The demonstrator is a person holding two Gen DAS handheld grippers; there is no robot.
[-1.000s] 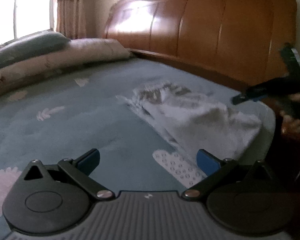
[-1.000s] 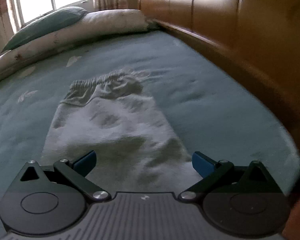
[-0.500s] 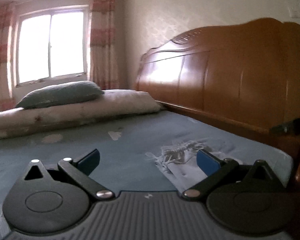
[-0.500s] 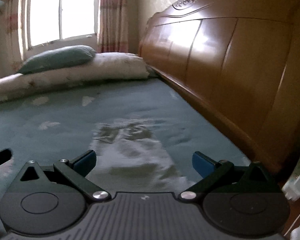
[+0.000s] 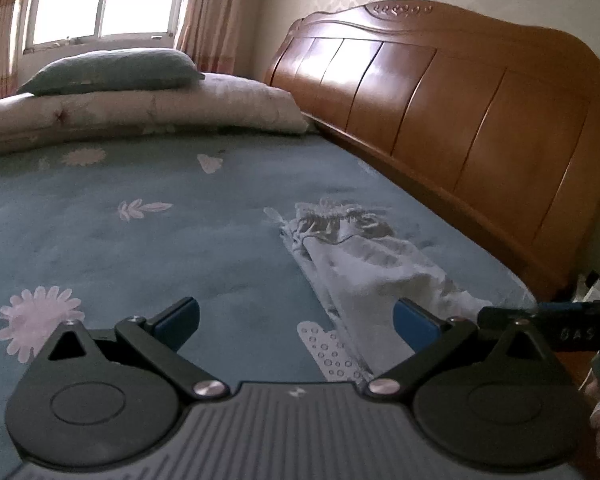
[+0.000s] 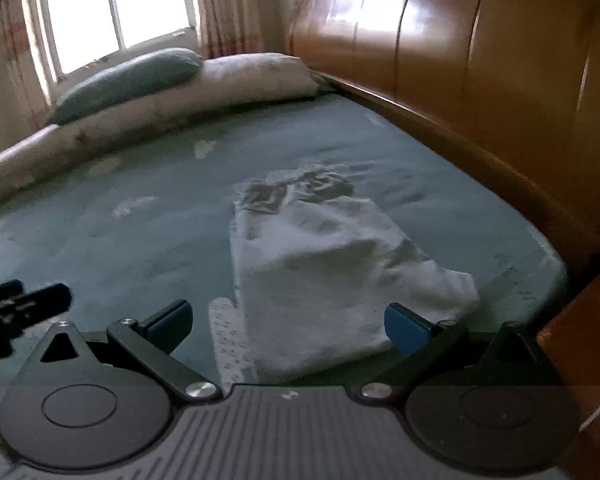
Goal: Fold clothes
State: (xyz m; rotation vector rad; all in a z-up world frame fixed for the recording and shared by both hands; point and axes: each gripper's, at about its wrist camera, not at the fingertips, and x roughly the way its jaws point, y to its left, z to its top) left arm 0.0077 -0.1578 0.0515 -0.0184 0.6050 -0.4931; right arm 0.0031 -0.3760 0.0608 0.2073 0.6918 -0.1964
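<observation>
- Left wrist view: the left tool (image 5: 296, 320) hangs released, jaws spread wide, nothing between them, above the teal bedspread (image 5: 140, 248).
- The pale folded garment (image 5: 364, 256) lies ahead and to the right of this tool, beside the wooden headboard (image 5: 440, 120). Its long axis runs away from the camera, with a gathered, patterned end (image 5: 340, 220) farthest off and a plain end nearest.
- The right tool (image 5: 572, 322) enters at the right edge, close by the garment's near corner; only part of it shows, and a bit of the person's hand below it.
- Right wrist view: the right tool (image 6: 288, 320) is likewise released and empty. The garment (image 6: 320, 256) lies straight ahead, its near edge between the spread jaws, so this tool is judged the nearer and better aligned for a grasp.
- The left tool (image 6: 24, 300) shows only as a dark shape at the left edge, well apart from the cloth.
- Hard to make out: this view is dim and soft; the number of layers in the garment and its exact kind cannot be told. Its nearest hem is cut off behind the tool body.
</observation>
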